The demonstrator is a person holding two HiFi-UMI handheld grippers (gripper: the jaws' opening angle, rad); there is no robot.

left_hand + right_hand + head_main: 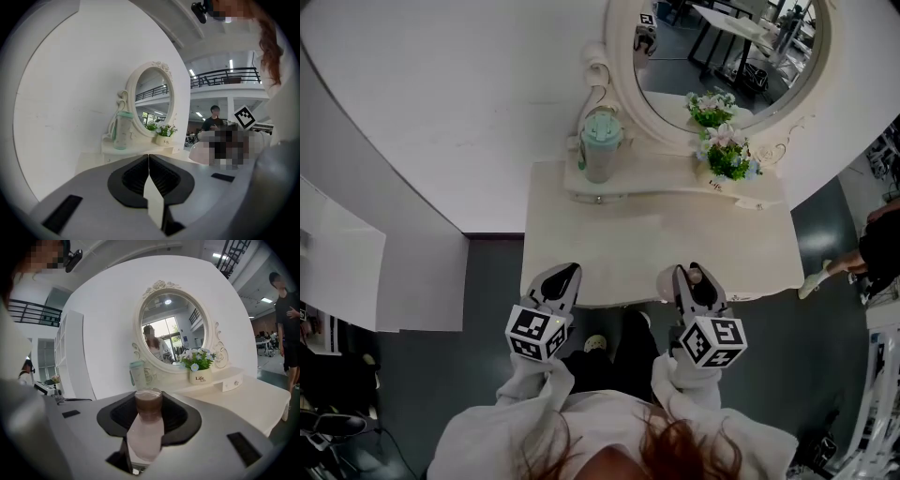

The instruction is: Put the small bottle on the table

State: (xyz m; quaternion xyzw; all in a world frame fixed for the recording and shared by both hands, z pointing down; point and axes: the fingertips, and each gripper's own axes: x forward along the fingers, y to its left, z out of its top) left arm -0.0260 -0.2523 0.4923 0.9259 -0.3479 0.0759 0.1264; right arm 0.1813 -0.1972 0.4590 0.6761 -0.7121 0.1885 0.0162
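Observation:
My right gripper (149,414) is shut on a small pale bottle (146,427) with a brown cap, held between its dark pads. In the head view the right gripper (694,281) hovers at the front edge of the cream dressing table (656,244), the small bottle (696,277) peeking out at its tip. The left gripper (562,281) sits beside it at the table's front left edge. In its own view the left gripper (149,176) is shut with nothing in it.
A raised shelf (675,178) at the table's back carries a mint-lidded tumbler (602,145) and a flower pot (727,159) below an oval mirror (722,47). A white wall stands behind. A person stands at the right (287,310).

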